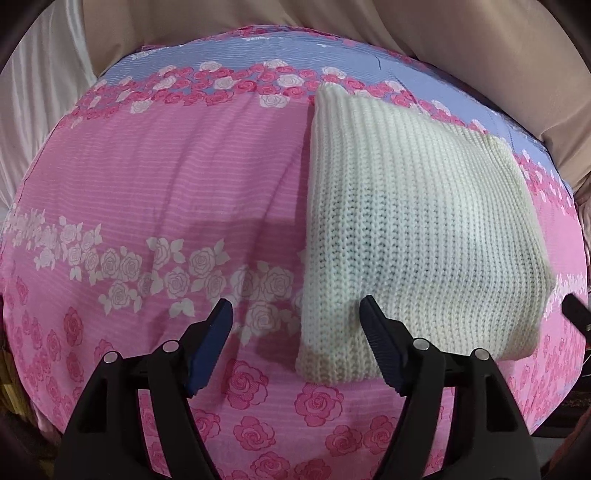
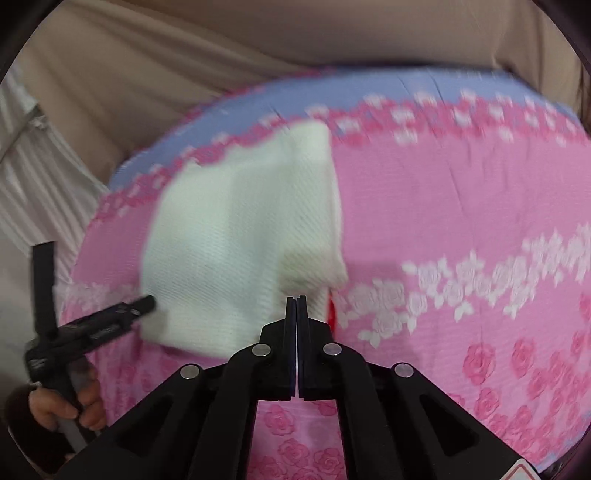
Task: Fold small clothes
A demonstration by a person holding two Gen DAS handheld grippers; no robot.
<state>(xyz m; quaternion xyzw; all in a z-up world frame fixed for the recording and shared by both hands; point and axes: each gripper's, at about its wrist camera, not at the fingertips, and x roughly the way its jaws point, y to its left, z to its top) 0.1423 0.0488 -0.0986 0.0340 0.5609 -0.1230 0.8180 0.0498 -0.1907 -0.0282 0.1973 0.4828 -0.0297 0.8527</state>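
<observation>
A cream knitted garment (image 1: 413, 229) lies folded into a rough rectangle on the pink rose-print sheet (image 1: 166, 177). My left gripper (image 1: 295, 306) is open and empty, its right finger over the garment's near-left corner, its left finger over the sheet. In the right wrist view the garment (image 2: 236, 236) is blurred, and my right gripper (image 2: 296, 300) is shut with nothing visible between its fingers, its tips at the garment's near-right edge. The left gripper (image 2: 144, 304) shows there at the garment's left side. A small red patch (image 2: 331, 314) shows by the garment's near-right edge.
The sheet has a blue band (image 1: 258, 55) along the far edge. Beige fabric (image 1: 443, 33) rises behind the bed and pale cloth (image 1: 33, 110) hangs at the left. A hand (image 2: 66, 406) holds the left gripper's handle.
</observation>
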